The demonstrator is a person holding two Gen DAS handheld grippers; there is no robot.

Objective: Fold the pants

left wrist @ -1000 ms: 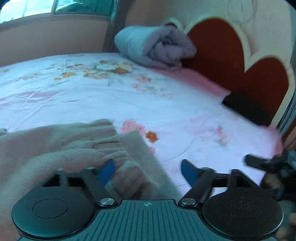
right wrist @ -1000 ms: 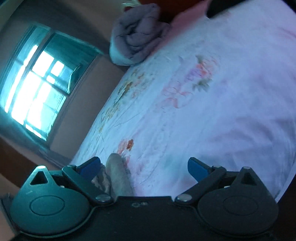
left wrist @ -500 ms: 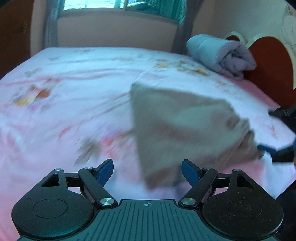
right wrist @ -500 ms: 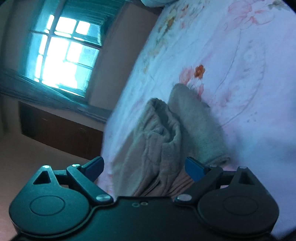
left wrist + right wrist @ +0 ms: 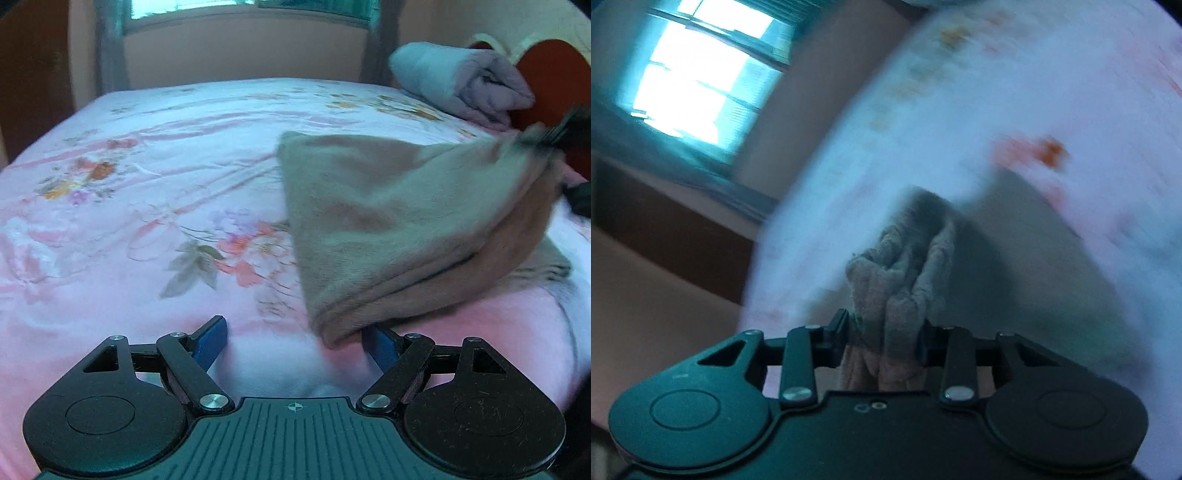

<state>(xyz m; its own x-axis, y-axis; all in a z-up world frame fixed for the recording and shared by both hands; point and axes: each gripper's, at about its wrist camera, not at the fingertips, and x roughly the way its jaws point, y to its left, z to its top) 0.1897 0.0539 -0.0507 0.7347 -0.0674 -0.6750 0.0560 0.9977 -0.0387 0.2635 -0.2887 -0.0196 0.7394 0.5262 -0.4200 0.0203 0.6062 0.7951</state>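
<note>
the pants (image 5: 388, 221) are soft and grey-brown, and they lie on the bed (image 5: 147, 192) over a pink sheet with flowers. they sit on the right side of the bed as the left camera shows it, and they look doubled over already, with a thick folded edge close to the left gripper (image 5: 295, 341).

the right gripper (image 5: 882, 338) has just been closing, and a bunched-up bit of the pants (image 5: 901, 280) is squeezed between its jaws. it has a good hold of the cloth. in the left camera that same gripper (image 5: 565, 129) shows up far off at the right, lifting one end of the pants up off the bed, so the cloth hangs like a little tent.

the left gripper is wide open and holds nothing. the low corner of the pants droops just in front of its right finger (image 5: 382, 345), and i cannot tell if the two touch.

so the step right now looks like lifting one end to fold it over. next, i think the right gripper needs to carry its end across and lay it down flat on the other end. the left gripper could pinch or press the low corner so the pants do not slide. the cloth is floppy, so slow moves would help.

there are no boxes or baskets here. a rolled-up blanket (image 5: 461, 85) sits at the far end of the bed by the headboard (image 5: 546, 74).
</note>
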